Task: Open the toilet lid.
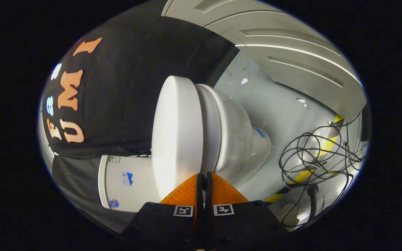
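Note:
The view is rolled on its side, so the white toilet appears tipped over. Its lid (pixel 176 132) lies flat and closed on the seat and bowl (pixel 232 139). The tank (pixel 127 181) sits behind the lid, against the black cloth wall. My gripper (pixel 203 175) is shut, fingers pressed together with nothing seen between them. Its tips rest right at the front rim of the lid, at the seam where the lid meets the seat.
A tangle of black cables (pixel 312 160) lies on the grey floor (pixel 277 108) beside the toilet base, over a yellow-and-black tape strip (pixel 323 148). A white panelled wall (pixel 291 55) stands beyond the floor.

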Motion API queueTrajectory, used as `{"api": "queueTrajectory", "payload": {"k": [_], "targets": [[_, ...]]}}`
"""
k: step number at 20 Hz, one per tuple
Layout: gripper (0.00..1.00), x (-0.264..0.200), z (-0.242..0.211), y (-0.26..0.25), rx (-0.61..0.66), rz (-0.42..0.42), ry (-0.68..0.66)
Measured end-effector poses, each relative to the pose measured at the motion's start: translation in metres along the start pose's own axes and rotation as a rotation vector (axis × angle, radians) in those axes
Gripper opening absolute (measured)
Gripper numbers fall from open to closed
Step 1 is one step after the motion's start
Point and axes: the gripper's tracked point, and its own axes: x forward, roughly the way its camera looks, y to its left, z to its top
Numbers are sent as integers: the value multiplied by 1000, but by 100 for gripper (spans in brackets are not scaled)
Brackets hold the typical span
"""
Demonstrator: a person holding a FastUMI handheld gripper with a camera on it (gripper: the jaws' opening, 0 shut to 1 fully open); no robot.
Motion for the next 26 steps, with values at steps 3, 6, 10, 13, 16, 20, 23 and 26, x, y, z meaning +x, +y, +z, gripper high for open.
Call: {"api": "queueTrajectory", "payload": {"k": [3,6,10,13,16,20,23,26], "targets": [[8,-4,2,7,23,11,-17],[8,-10,4,20,4,12,-41],[8,-17,12,47,-44,27,-85],[8,-29,11,66,-101,14,-93],[8,-39,10,91,-154,20,-107],[8,-46,6,114,-232,-8,-138],[8,-51,2,127,-279,-36,-152],[8,-54,-1,138,-323,-58,-158]]}}
